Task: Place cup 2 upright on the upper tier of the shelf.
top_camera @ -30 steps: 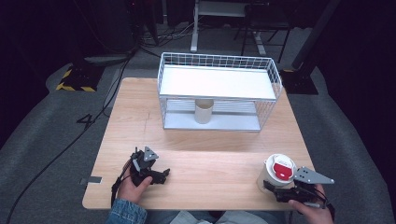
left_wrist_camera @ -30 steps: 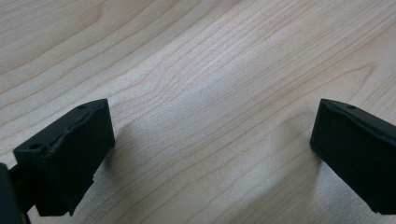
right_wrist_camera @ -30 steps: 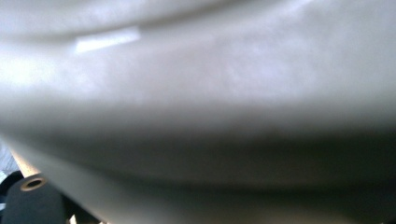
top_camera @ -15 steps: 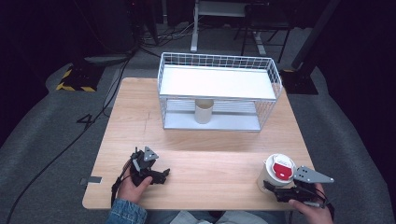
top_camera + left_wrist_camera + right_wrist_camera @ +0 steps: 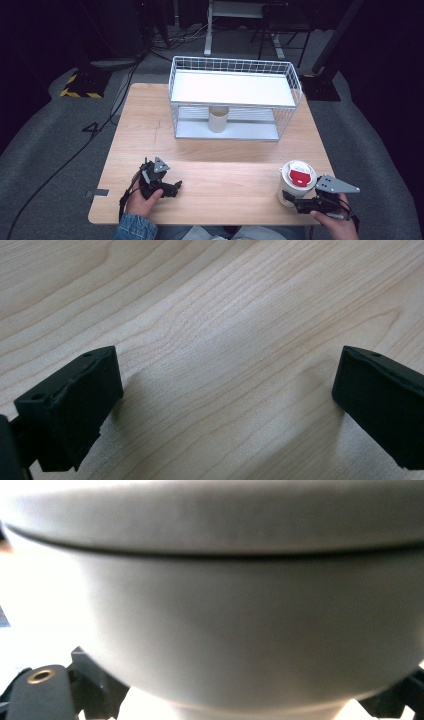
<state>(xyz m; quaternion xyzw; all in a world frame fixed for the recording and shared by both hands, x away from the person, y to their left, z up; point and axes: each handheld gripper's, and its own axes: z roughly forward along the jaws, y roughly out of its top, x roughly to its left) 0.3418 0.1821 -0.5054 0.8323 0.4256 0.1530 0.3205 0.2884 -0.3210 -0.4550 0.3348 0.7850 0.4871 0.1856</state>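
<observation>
2 grippers: our left gripper (image 5: 172, 187) gapes wide over bare table (image 5: 225, 175); at 5 o'clock, our right gripper (image 5: 292, 200) clasps the white cup (image 5: 295, 182).

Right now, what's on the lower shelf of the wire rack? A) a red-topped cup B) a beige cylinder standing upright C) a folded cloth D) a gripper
B: in the high view a beige cylinder stands upright on the lower shelf of the wire rack, under its white top shelf; the red-topped cup stands on the table at the right gripper.
</observation>
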